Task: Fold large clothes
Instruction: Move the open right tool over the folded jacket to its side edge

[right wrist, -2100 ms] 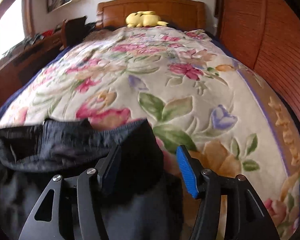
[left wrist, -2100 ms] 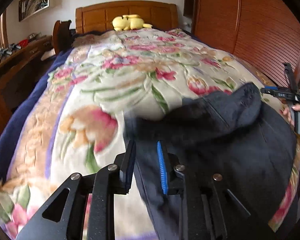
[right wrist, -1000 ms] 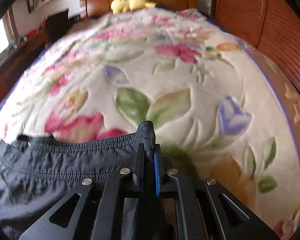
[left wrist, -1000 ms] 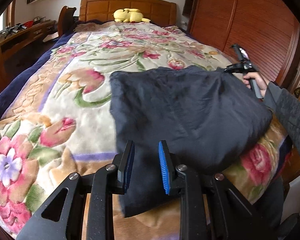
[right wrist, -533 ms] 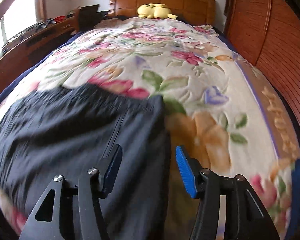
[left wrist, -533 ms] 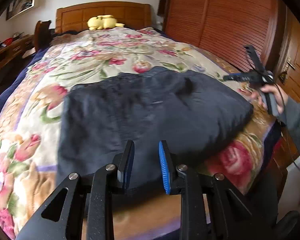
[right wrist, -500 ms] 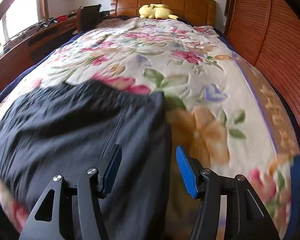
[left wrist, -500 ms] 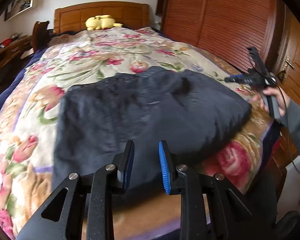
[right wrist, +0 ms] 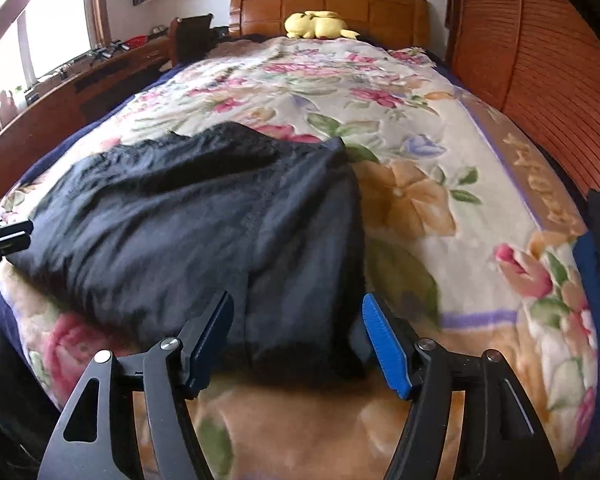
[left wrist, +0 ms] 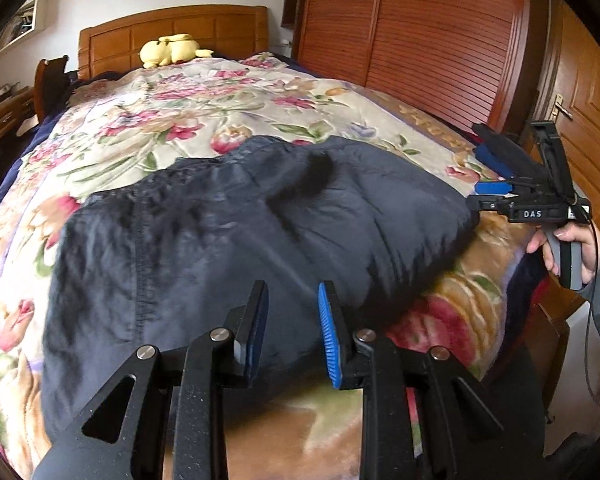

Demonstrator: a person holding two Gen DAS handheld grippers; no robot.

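Both grippers: let go of the garment within the last second; neither held cloth at this moment.
Garment: dark navy trousers (left wrist: 236, 240), elastic waistband toward the headboard, lay folded over on the near end of the floral blanket (right wrist: 420, 128), close to the foot edge of the bed.
Change: a second before, the right gripper was clamped on the waistband corner, pulling it across; half a second before, it had opened and backed off. The cloth had settled flatter and wider since.
Fold state: one fold looked done; the bundle was still puffy, with a raised ridge near the middle in the left wrist view.
Left gripper (left wrist: 293, 332): jaws parted by a narrow gap, nothing between them, hovering above the near hem of the trousers.
Right gripper (right wrist: 296, 340): jaws spread wide, empty, poised over the near right corner of the trousers; in the left wrist view it sat just beside the garment's right edge.
Right hand (left wrist: 572, 248): on the handle at the bed's right side.
Meaning: release read as finished, so the next step was probably a regrip for a second fold or a smoothing pass.
Risk: slick, puffy fabric could spring back open if left unpressed.
Surroundings: yellow plush toy (right wrist: 320, 24) at the wooden headboard (left wrist: 172, 36), well apart from the work; wooden wardrobe (left wrist: 420, 32) on the right.
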